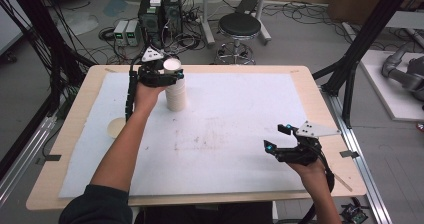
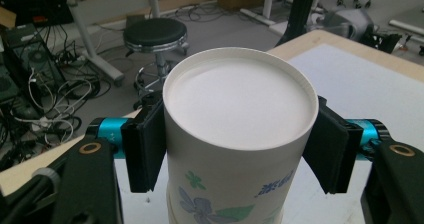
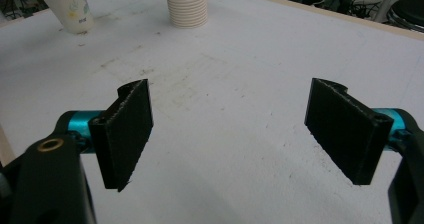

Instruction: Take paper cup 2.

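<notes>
A white paper cup (image 2: 240, 109) with a flower print sits between the jaws of my left gripper (image 2: 240, 151), and both pads press its sides. In the high view this cup (image 1: 171, 64) tops a ribbed stack of cups (image 1: 176, 95) at the back left of the white mat, with the left gripper (image 1: 169, 74) shut on it. My right gripper (image 1: 279, 138) hovers open over the mat's front right. Its jaws (image 3: 232, 129) stand wide apart with only mat between them. A single cup (image 3: 67, 6) stands apart from the stack (image 3: 186, 4).
The white mat (image 1: 235, 114) covers a wooden table (image 1: 85, 99). The single cup (image 1: 115, 128) stands near the mat's left edge, beside the left forearm. Behind the table are a black stool (image 1: 240, 26), computer boxes and floor cables. Black frame posts flank both sides.
</notes>
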The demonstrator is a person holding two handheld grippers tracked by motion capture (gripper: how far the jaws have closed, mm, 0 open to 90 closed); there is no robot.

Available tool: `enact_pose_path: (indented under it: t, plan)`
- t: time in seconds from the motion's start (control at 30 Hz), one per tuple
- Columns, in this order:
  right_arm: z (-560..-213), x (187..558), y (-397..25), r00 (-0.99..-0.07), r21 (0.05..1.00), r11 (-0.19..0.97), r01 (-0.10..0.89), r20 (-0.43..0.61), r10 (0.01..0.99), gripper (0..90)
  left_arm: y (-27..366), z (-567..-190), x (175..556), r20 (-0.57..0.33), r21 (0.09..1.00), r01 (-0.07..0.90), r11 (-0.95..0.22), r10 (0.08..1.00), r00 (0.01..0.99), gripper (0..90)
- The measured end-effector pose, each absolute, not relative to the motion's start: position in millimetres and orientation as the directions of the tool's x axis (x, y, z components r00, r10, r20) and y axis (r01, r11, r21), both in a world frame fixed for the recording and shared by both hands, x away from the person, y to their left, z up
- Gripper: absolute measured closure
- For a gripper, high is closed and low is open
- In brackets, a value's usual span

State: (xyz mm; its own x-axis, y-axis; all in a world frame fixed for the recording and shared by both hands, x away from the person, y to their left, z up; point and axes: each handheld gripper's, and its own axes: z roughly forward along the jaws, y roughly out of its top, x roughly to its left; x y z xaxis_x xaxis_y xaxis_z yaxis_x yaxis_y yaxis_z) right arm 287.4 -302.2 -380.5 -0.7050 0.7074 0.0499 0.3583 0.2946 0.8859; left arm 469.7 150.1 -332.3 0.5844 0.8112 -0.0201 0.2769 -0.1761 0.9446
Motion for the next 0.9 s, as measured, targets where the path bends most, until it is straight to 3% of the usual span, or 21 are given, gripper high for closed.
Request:
enact_pose_path:
  t: [0.63, 0.9]
  plan:
    - [-379, 286, -301, -0.708, 0.888, 0.292, 0.355, 0.051, 0.704, 19.6, 163, -287, 444, -0.007, 0.986, 0.137, -0.091, 0.81, 0.586, 35.5]
    - [-378, 286, -300, -0.716, 0.888, 0.295, 0.352, 0.052, 0.696, 19.6, 165, -275, 415, -0.022, 0.994, 0.094, -0.05, 0.766, 0.642, 35.4]
